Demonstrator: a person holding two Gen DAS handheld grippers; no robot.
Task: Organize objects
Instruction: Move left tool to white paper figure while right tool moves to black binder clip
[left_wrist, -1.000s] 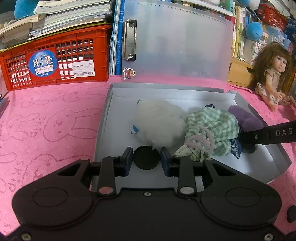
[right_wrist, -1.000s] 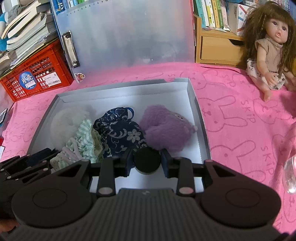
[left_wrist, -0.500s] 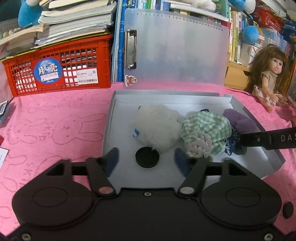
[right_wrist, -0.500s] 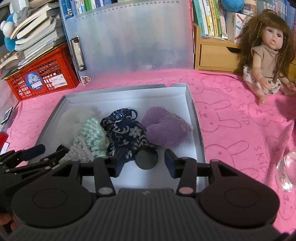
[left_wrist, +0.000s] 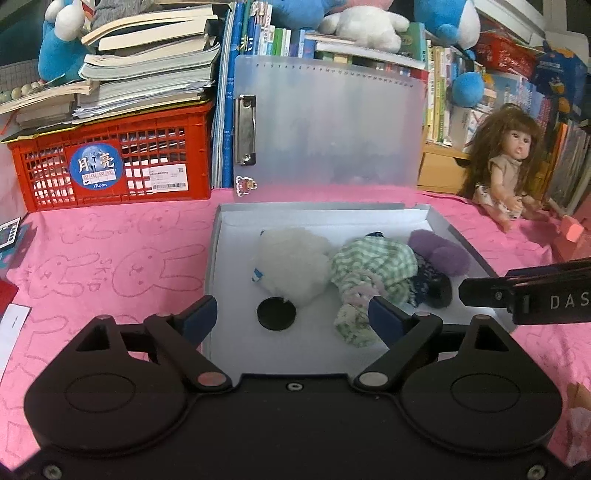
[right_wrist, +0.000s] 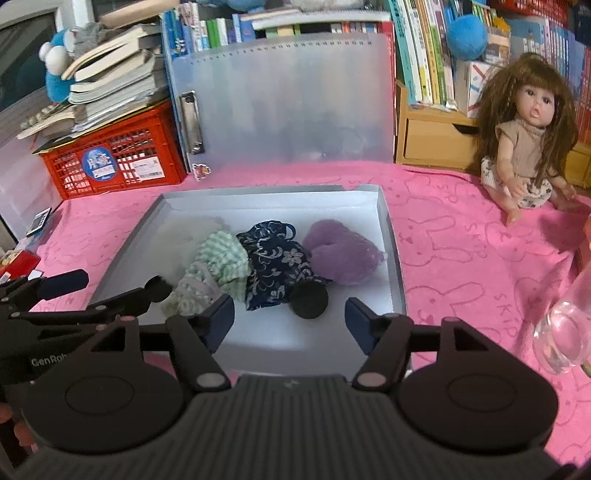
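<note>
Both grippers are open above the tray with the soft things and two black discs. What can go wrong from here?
1. The right disc touches the navy pouch; closing the right hand-held gripper there may catch cloth too.
2. The left disc lies against the white plush, so the left hand-held gripper may pinch fur.
3. A glass stands near the right gripper, outside the tray; a swing rightward could knock it over.

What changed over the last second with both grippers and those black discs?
Both let go: the left gripper and right gripper opened their jaws and backed off, leaving each black disc lying in the grey tray. The pouches and plush toys stayed put.
</note>
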